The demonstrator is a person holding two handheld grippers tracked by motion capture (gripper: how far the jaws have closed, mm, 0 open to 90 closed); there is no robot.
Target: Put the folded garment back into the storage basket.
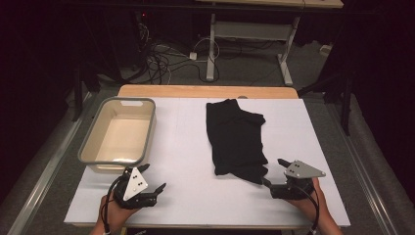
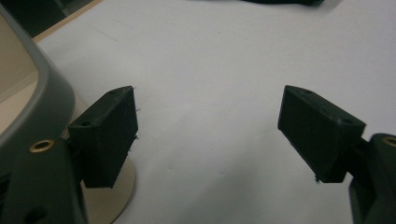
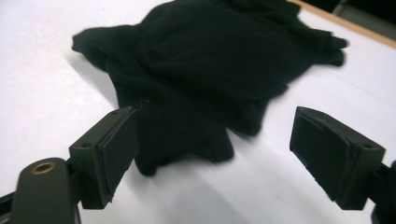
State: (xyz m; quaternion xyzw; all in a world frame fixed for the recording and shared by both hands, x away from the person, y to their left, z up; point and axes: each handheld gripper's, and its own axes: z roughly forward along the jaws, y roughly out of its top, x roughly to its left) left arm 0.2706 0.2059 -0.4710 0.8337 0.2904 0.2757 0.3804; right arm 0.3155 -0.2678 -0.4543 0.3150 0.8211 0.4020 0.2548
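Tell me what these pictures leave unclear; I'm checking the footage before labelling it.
- Black cloth: folded on itself in the high view, so its type is unreadable; the left gripper view's top edge cuts it off.
- Tub: the left gripper view's left edge cuts it off.
- Floor cables: too dark and small.

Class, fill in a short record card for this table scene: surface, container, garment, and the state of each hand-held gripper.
Surface: white table top
Container: grey tub, cream inside, nothing in it, at the table's left
Garment: black cloth, loosely folded, right of centre
Left hand-held gripper: open, near the tub's front corner, holding nothing
Right hand-held gripper: open, jaws at the cloth's near edge, not gripping it
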